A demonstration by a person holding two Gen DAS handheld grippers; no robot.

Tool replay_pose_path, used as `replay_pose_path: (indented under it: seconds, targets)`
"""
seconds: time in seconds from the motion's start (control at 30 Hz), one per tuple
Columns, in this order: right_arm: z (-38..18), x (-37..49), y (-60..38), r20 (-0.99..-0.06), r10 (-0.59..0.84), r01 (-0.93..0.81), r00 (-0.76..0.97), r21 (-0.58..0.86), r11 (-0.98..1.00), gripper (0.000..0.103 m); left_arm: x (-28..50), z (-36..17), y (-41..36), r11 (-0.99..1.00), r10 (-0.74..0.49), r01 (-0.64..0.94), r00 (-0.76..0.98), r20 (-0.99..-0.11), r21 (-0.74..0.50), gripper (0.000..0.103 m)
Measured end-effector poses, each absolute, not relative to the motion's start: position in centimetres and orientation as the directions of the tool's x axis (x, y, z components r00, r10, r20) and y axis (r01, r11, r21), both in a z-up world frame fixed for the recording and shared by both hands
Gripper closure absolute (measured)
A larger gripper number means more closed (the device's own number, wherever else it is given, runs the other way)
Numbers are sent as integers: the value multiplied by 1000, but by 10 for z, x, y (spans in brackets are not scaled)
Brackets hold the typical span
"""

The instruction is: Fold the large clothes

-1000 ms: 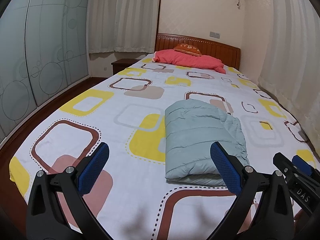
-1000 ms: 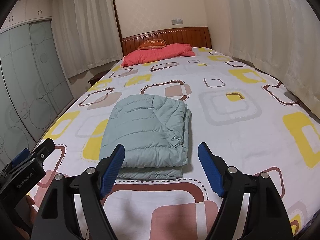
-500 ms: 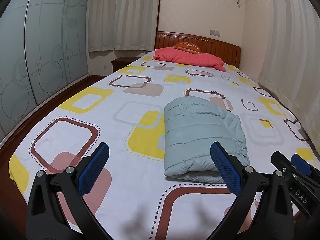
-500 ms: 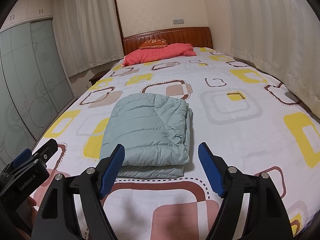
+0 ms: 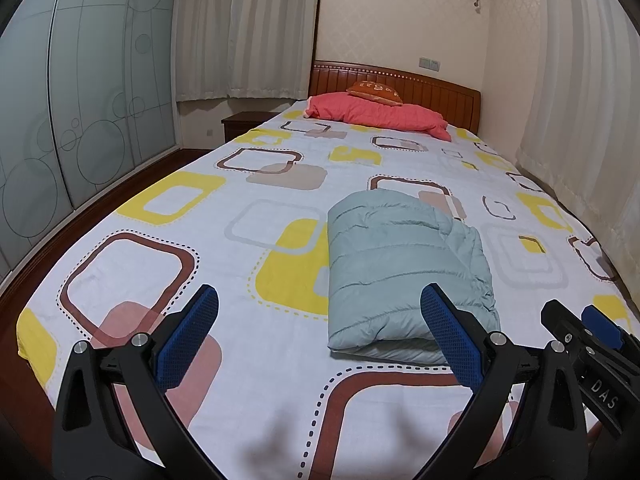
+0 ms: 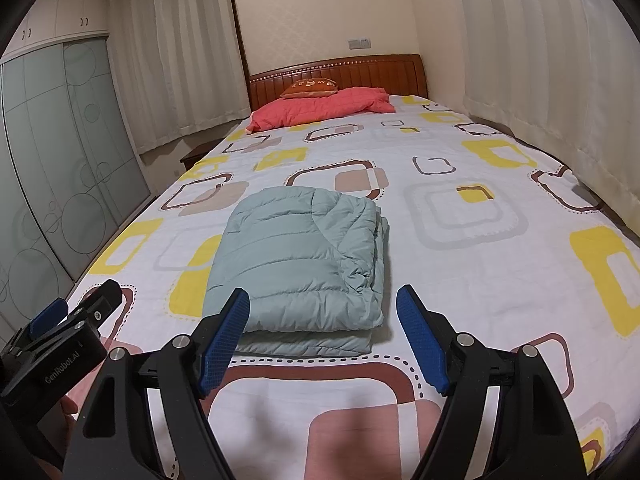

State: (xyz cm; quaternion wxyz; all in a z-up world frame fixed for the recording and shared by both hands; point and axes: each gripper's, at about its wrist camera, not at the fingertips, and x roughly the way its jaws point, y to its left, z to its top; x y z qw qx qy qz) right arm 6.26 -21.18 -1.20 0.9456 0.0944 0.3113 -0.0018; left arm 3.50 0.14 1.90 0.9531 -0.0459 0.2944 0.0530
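The left gripper (image 5: 320, 308) has its jaws spread wide, with nothing between them; they hang above the bed (image 5: 240, 420) and touch neither the sheet nor the jacket. The right gripper (image 6: 323, 308) stands the same way, jaws wide apart and holding nothing.

The folded jacket (image 5: 404, 276), pale green and quilted, lies flat on the bed as a thick rectangular bundle, with its folded layers stacked and the looser, wrinkled edges along the side toward the curtain (image 5: 580, 100). In the left wrist view the jacket lies ahead of the jaws and off to the right, so that the right blue pad (image 5: 448, 340) covers the jacket's near corner, while the left pad sits over bare sheet well apart from it. In the right wrist view the jacket (image 6: 304, 268) lies ahead of the jaws and a little to the left; the left blue pad (image 6: 226, 332) overlaps its near edge and the right pad is just beside its near right corner.

Beyond the jacket, at the head of the bed, a red quilt (image 6: 320, 110) lies against the wooden headboard (image 6: 360, 74) with an orange cushion (image 6: 314, 86) on top
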Motion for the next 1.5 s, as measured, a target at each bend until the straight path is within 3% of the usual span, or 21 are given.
replay_pose_path:
  seconds: [1.5]
  targets:
    - [-16,63,-208,-596,66,48,800,173,984,28,38,4,2,991,74,-123,812,-579,-45,2]
